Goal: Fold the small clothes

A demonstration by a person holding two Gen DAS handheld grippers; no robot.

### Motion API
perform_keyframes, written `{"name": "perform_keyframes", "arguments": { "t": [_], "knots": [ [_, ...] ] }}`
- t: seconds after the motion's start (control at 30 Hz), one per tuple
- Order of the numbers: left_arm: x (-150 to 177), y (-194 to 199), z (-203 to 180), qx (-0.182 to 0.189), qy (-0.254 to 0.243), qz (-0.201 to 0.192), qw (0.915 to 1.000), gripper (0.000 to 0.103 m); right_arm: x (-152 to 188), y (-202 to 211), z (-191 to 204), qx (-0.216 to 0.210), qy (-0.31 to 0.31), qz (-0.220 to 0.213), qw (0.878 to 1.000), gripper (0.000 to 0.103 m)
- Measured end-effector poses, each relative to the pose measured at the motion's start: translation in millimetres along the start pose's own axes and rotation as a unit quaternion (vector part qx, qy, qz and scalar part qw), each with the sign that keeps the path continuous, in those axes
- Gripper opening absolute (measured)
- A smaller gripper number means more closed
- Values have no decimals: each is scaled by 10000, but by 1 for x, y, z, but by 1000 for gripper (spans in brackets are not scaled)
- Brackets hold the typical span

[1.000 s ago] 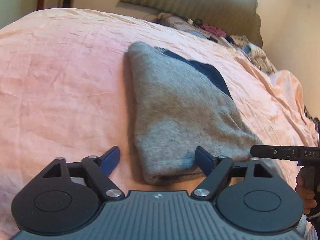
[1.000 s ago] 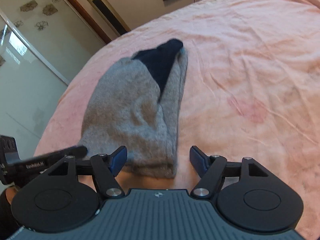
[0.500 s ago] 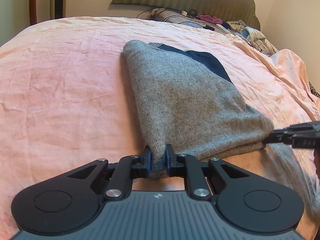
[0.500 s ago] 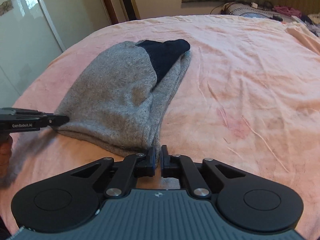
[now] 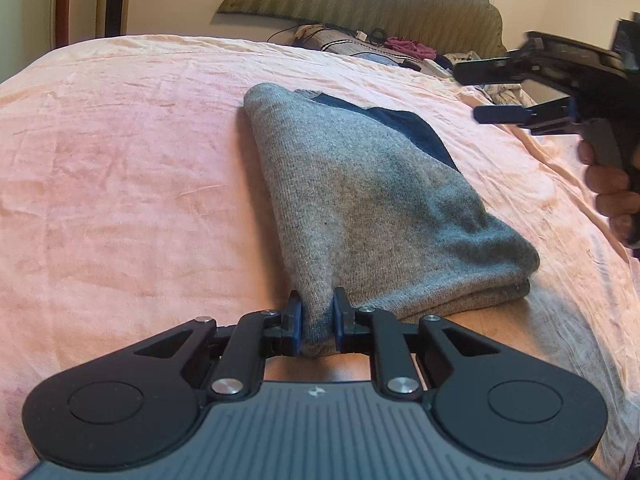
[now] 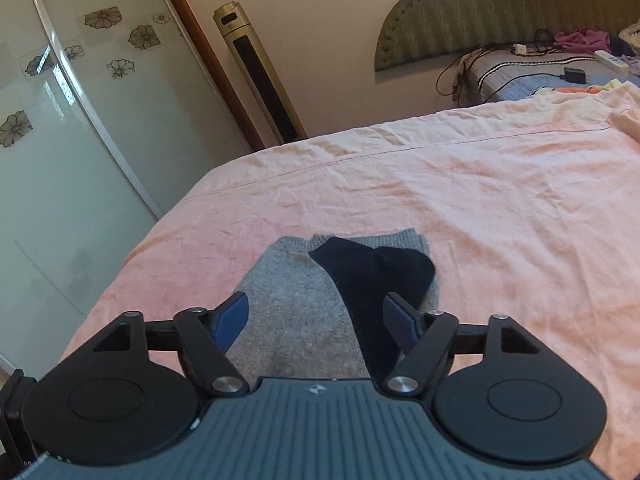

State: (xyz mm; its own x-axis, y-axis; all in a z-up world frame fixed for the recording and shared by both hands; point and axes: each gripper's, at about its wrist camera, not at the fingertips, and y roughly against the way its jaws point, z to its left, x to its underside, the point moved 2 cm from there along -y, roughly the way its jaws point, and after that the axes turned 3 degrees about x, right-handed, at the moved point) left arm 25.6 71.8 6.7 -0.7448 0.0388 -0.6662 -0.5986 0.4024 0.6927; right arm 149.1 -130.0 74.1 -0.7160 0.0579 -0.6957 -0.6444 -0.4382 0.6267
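A folded grey knit garment (image 5: 372, 200) with a navy part (image 5: 404, 128) lies on the pink bedsheet (image 5: 120, 184). My left gripper (image 5: 316, 320) is shut on its near left corner, the blue pads pinching a bunch of grey fabric. My right gripper (image 6: 316, 320) hangs above the garment (image 6: 288, 304) and its navy part (image 6: 376, 276). Its jaws are opening, with nothing pinched between them. From the left wrist view, the right gripper (image 5: 480, 92) is lifted at the upper right, held by a hand (image 5: 608, 188).
A padded headboard (image 5: 360, 0) stands behind the bed, with loose clothes and cables (image 5: 400, 46) below it. Left of the bed are a tall tower fan (image 6: 256, 68) and a glass door with flower prints (image 6: 60, 120). The bed's left edge (image 6: 132, 256) drops off near the garment.
My left gripper closed on the garment's near left corner and stays there. My right gripper closed at the near right corner, then opened and rose away over the garment.
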Motion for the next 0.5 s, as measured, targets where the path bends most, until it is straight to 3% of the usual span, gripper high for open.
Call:
{"name": "perform_keyframes", "arguments": {
  "t": [0.1, 0.13, 0.2, 0.23, 0.33, 0.4, 0.43, 0.5],
  "knots": [
    [1, 1, 3, 69, -90, -5, 9999, 16, 15, -35, 1, 348, 320, 522, 9975, 76],
    [1, 3, 4, 91, -123, 5, 9999, 16, 28, -51, -1, 548, 531, 925, 9928, 59],
    [2, 9, 8, 117, -268, 29, 9996, 16, 49, -50, 6, 654, 1243, 834, 9866, 54],
    [2, 13, 10, 119, -306, 40, 9995, 16, 49, -46, 6, 673, 1251, 886, 9859, 54],
    [-3, 29, 9, 71, -435, 40, 9990, 16, 31, -33, -4, 535, 785, 858, 9918, 53],
    [-10, 45, -1, 20, -687, -258, 9973, 16, 13, -24, -20, 471, 262, 445, 9976, 61],
    [-14, 52, -7, 53, -785, -430, 9960, 16, 4, -23, -30, 515, -14, 282, 9983, 70],
    [-23, 53, -18, 171, -857, -544, 9947, 19, -7, -36, -47, 740, -402, 289, 9960, 74]
  ]
}}
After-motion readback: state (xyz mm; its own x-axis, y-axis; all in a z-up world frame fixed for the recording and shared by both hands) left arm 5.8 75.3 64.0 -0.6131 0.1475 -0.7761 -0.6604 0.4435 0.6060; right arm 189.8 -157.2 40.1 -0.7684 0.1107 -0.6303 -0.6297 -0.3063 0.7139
